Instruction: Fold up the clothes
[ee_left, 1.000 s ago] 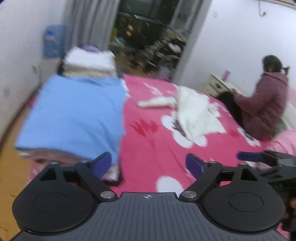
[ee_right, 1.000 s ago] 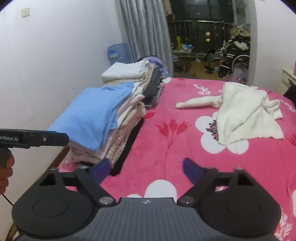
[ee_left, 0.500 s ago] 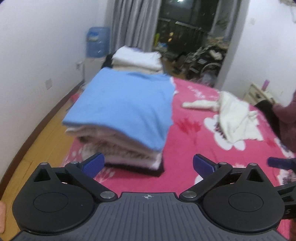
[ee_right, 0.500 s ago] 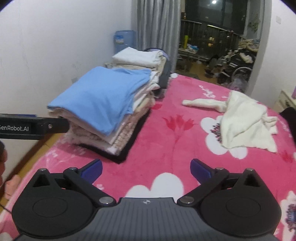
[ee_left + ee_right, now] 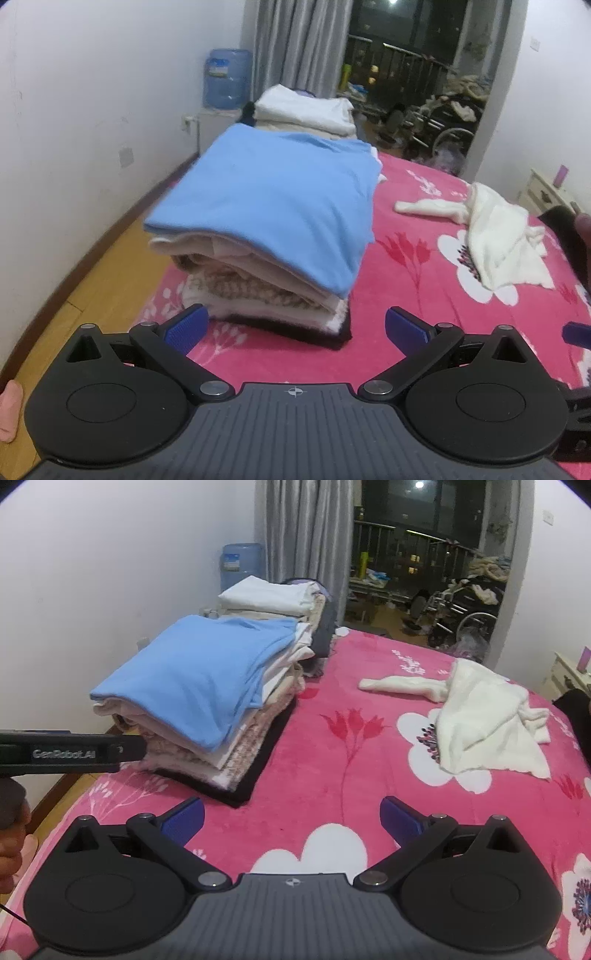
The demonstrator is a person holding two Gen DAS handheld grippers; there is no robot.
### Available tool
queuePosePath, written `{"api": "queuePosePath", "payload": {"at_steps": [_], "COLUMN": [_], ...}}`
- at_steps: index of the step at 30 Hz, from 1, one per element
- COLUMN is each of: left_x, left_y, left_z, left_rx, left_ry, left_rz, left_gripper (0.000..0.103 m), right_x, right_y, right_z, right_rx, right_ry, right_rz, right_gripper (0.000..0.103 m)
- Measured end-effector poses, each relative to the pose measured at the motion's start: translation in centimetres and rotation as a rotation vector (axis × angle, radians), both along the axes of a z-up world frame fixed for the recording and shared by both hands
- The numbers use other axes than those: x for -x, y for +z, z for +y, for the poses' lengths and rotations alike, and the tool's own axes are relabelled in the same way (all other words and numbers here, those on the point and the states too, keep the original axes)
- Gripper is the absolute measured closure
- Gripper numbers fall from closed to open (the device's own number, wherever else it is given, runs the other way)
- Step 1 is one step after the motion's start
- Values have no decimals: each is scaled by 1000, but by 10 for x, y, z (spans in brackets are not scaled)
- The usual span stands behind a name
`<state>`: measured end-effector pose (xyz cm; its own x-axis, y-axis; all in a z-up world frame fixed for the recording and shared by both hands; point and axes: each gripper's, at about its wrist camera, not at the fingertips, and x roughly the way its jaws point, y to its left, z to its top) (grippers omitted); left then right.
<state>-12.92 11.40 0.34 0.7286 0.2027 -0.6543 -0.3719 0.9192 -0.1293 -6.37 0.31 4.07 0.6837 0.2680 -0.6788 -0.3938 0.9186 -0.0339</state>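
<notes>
White garment [image 5: 487, 716] lies unfolded on the pink bed [image 5: 332, 760], right of frame, long axis running left-right, sleeve pointing left. Right hand-held gripper [image 5: 291, 818] looks nearer; left hand-held gripper [image 5: 293, 326] faces the folded stack [image 5: 273, 221]. Both spread wide, empty.

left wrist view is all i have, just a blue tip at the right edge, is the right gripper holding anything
Observer: No. The right gripper is open with nothing between its fingers, above the pink blanket.
Operator: where does my left one sit against the stack
Observer: Seen side-on from the right wrist, the left gripper is level with the lower layers of the folded stack, at its near-left corner. Whether they touch cannot be told.
Operator: anything by the far pile i miss
Observer: A dark grey folded piece stands against the right side of the far pile.
</notes>
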Motion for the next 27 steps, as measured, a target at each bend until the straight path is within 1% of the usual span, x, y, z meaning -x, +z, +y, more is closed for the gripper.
{"api": "queuePosePath", "payload": {"at_steps": [3,7,15,27], "left_x": [1,-1,-7,-9], "left_y": [2,3,-2,-5], "left_z": [-3,-6,-4,-9], "left_rx": [-61,-120,-136,-140], "left_ry": [22,41,50,10], "left_rz": [-13,4,50,84], "left_gripper": [0,0,0,0], "right_x": [1,2,4,7], "right_y": [0,-1,-4,-4], "right_z": [1,5,11,17], "right_rx": [-10,-6,16,37], "right_ry": [20,35,67,83], "right_rz": [5,13,27,28], "right_gripper": [0,0,0,0]}}
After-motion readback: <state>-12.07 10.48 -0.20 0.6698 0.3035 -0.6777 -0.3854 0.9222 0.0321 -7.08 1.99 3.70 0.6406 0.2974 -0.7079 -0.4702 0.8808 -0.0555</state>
